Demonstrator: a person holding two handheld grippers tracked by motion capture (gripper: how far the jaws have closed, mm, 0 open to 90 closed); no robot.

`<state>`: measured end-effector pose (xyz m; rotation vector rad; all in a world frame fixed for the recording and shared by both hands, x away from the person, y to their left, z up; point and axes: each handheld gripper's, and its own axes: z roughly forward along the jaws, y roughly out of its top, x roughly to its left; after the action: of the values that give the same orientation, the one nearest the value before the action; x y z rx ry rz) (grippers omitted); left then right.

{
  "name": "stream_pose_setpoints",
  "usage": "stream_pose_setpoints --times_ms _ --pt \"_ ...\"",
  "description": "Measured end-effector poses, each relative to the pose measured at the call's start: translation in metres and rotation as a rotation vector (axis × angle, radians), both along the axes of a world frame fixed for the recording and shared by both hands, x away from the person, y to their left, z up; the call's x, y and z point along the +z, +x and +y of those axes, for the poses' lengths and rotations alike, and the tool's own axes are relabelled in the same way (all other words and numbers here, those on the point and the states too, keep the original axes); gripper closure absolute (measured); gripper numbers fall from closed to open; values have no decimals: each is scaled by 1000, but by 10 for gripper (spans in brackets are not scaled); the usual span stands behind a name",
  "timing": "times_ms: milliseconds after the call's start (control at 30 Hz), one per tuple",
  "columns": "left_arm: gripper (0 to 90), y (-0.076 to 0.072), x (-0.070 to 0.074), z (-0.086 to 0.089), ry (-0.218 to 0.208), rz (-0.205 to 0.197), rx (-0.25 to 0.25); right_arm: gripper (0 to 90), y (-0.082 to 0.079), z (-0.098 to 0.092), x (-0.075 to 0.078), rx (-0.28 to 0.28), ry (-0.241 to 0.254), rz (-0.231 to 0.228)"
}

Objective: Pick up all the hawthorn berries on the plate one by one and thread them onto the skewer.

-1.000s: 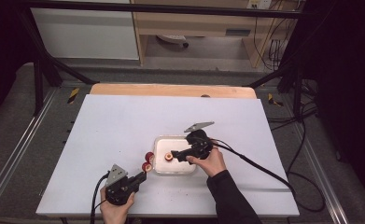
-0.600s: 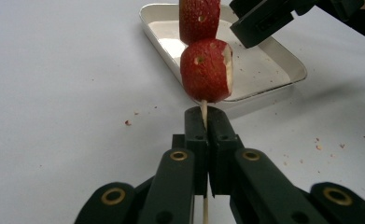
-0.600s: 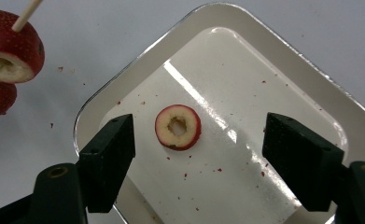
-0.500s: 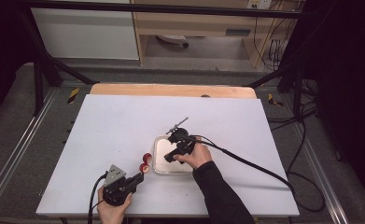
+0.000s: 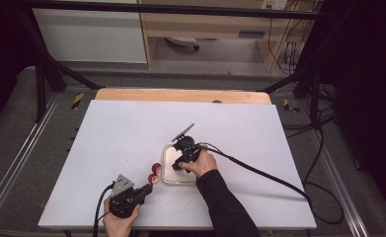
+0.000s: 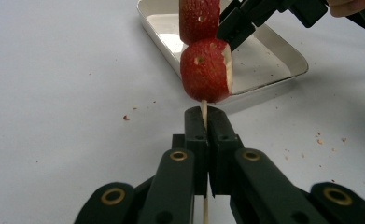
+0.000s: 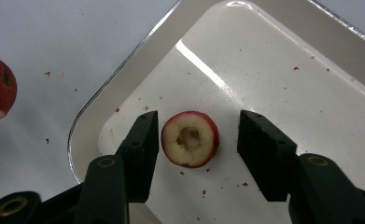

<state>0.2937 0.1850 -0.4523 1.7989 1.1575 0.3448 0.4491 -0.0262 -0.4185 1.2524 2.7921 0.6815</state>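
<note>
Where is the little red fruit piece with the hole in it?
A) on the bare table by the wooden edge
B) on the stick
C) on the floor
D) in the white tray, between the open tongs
D: the fruit piece lies in the white tray, between the right tongs, which have just been closing and aren't yet pressing on it.

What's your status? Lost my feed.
Left gripper shut on skewer. Right gripper closing, jaws straddling fruit slice in tray. Nothing in the way.

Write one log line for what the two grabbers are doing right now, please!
left gripper: shut on skewer with two fruit pieces | right gripper: jaws closing around fruit slice in tray, not yet gripped
</note>
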Motion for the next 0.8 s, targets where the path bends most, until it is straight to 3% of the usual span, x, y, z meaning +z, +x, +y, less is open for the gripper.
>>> stream_pose_setpoints --times_ms 267,433,500,533,567,633,667,700,733,800 --pt "880 0 -1 -1 6 4 -8 607 1 0 -1 -33 4 31" --pt "880 -1 0 -2 1 -1 -12 612 0 -3 4 -44 25 12" --pt "880 -1 0 -2 -2 -4 -9 612 -2 -5 10 -59 55 2" --pt "880 -2 1 -3 -13 -11 -9 613 -5 -9 17 -72 99 -15" --pt "880 -2 1 -3 -13 -11 -9 613 -5 -9 17 -72 99 -15" --pt "880 -3 2 -5 -25 -16 -7 613 -7 -15 25 -91 145 -41" --pt "880 -5 3 -7 -40 -19 -9 613 -10 -22 31 -118 204 -64" --pt "880 -5 3 -7 -40 -19 -9 613 -10 -22 31 -118 204 -64" --pt "880 -7 4 -11 -51 -26 -8 613 -13 -31 35 -145 283 -91" --pt "880 -7 5 -13 -56 -29 -11 613 -17 -40 38 -171 356 -120"
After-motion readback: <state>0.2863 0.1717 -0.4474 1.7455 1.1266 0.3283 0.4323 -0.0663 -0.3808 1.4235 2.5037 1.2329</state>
